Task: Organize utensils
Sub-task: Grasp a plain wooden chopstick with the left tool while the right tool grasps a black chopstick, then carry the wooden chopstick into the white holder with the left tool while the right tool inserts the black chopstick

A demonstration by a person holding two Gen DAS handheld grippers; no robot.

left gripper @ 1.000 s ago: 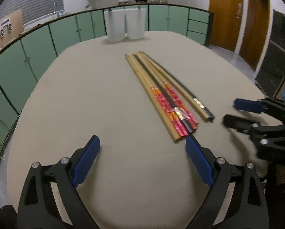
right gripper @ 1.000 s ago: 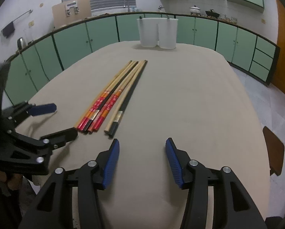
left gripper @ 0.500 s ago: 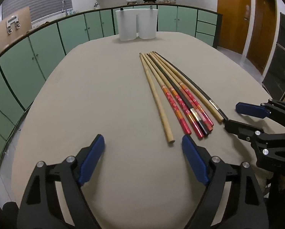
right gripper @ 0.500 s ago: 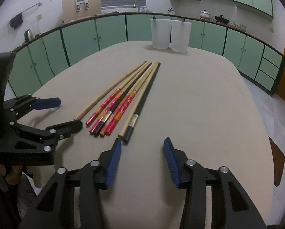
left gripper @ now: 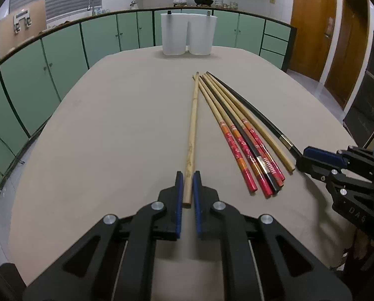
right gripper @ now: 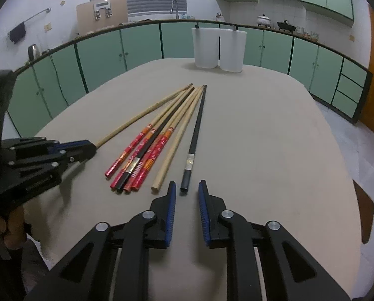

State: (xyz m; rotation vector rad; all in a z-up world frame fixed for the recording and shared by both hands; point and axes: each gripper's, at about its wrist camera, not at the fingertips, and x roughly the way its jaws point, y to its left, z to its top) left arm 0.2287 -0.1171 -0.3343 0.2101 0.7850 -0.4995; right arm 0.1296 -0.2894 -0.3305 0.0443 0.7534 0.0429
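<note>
Several long chopsticks lie fanned on the beige table. My left gripper is shut on the near end of the plain wooden chopstick, which lies apart to the left of the others. In the right wrist view, my right gripper is closing. The near end of the black chopstick lies between its fingertips, with gaps to both pads. The red-patterned chopsticks and another plain one lie between the two. Two white containers stand at the far end.
Green cabinets ring the table on the left and far sides. Brown doors stand at the right in the left wrist view. A brown chair seat sits off the table's right edge. A hand holds the left gripper.
The left jaws went from wide open to shut on the plain wooden chopstick, which now lies apart from the bundle. The right jaws narrowed around the black chopstick's end.
</note>
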